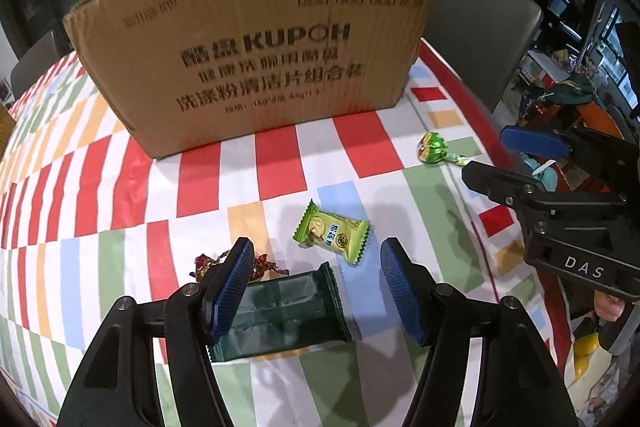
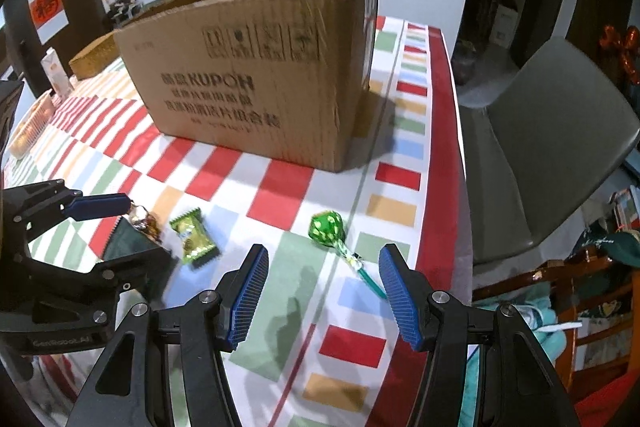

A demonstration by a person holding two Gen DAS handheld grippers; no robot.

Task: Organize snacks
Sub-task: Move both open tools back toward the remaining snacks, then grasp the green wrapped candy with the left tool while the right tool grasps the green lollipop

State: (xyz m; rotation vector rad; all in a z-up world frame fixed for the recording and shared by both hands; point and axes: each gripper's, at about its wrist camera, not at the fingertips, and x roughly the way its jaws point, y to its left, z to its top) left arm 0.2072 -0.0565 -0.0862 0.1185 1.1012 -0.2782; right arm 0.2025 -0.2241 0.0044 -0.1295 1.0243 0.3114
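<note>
An open cardboard box [image 1: 256, 47] stands at the back of the checked table; it also shows in the right wrist view [image 2: 256, 75]. My left gripper [image 1: 316, 291] is open, low over a dark green packet [image 1: 280, 315] that lies between its fingers. A light green candy [image 1: 330, 231] lies just beyond, and a red-gold wrapped candy [image 1: 208, 263] sits by the left finger. A green lollipop [image 2: 330, 229] lies on the table just ahead of my open, empty right gripper [image 2: 324, 291], which also shows in the left wrist view [image 1: 520, 163].
A grey chair [image 2: 552, 131] stands past the table's right edge [image 2: 444, 187]. A wicker basket [image 2: 96, 55] and a small carton [image 2: 56, 71] sit at the far left behind the box. Clutter lies on a wooden chair [image 2: 592, 291] at the lower right.
</note>
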